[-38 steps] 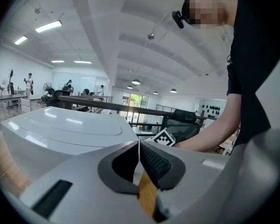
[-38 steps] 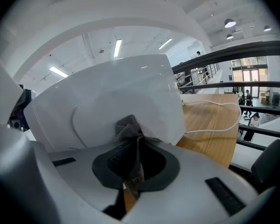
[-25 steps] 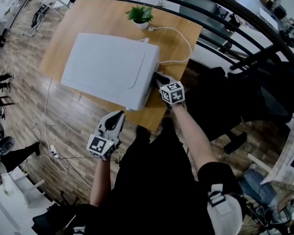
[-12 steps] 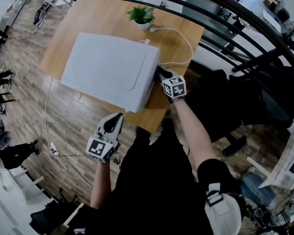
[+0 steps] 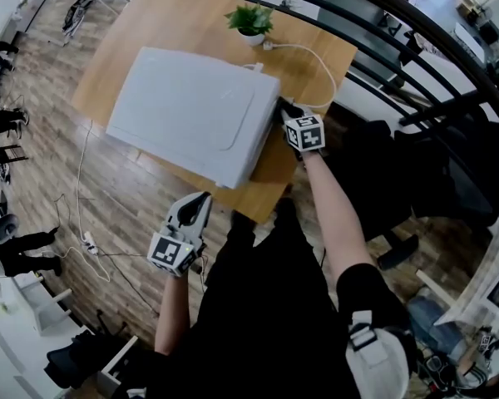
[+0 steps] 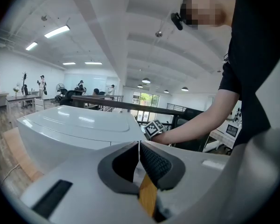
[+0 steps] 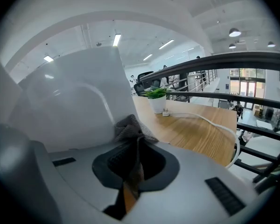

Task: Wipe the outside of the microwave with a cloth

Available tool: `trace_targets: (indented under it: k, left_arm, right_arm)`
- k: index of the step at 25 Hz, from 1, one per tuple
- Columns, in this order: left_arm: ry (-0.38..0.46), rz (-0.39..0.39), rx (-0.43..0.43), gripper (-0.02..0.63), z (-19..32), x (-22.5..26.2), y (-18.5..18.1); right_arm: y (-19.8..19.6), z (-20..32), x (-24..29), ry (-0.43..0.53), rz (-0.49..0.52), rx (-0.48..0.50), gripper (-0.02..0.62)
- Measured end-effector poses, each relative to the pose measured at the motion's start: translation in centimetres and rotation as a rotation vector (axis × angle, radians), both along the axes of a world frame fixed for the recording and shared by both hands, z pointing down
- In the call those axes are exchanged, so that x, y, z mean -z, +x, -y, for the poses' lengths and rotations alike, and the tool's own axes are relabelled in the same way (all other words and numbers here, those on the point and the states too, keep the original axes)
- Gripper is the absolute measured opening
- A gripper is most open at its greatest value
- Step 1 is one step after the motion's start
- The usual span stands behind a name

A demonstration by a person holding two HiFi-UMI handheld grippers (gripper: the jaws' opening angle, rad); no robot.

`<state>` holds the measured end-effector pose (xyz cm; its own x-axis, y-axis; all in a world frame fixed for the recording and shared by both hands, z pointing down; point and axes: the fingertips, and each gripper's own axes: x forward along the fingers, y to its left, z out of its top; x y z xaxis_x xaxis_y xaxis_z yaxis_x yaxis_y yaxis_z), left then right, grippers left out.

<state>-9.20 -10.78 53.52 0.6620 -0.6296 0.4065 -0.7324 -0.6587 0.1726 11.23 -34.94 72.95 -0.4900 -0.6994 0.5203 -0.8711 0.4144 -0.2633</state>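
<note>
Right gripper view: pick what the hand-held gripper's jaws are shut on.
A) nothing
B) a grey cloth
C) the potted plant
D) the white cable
B: the right hand-held gripper has its jaws closed on the grey cloth, whose bunched end sticks out against the side of the white microwave.
</note>
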Motion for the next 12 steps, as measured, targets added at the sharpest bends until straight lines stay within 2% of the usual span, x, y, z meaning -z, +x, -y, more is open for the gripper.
trace_targets:
  k: [12]
  left_arm:
    - [-0.027,0.004,0.025,0.009,-1.0,-1.1,-1.2]
  right_arm:
    - [0.5,1.0,-3.2,0.002,-0.140,0.017,0.012]
